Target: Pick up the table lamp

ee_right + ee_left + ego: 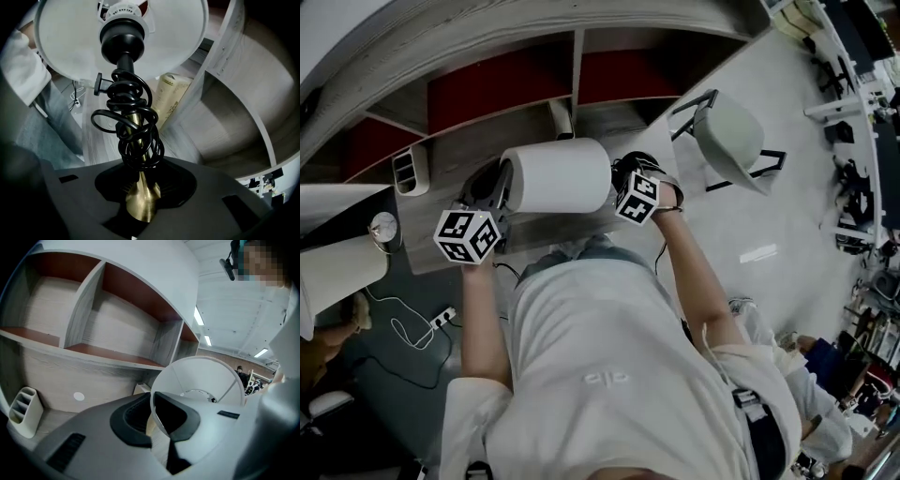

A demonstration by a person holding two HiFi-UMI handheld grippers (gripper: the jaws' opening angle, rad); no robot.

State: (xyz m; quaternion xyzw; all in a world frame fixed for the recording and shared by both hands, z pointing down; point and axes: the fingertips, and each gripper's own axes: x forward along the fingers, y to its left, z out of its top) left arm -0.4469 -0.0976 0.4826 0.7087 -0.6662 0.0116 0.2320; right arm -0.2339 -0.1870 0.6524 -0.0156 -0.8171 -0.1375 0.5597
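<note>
The head view looks steeply down over the person point(600, 356) onto desk point(450, 155) and shelves point(577, 66). The left gripper view sits close behind its jaws, facing the lamp shade point(201, 376) and shelves; the right gripper view looks along the brass stem point(140, 201) into the shade's underside. All three share shade and shelves

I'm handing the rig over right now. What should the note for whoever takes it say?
Left gripper: fingers shut on the rim of the shade.
Right gripper: fingers shut on the brass stem, with the black cord coiled round it.
Table lamp: lies sideways between both grippers, off the desk.
Done: pickup.
Left: probably only carrying it steady.
</note>
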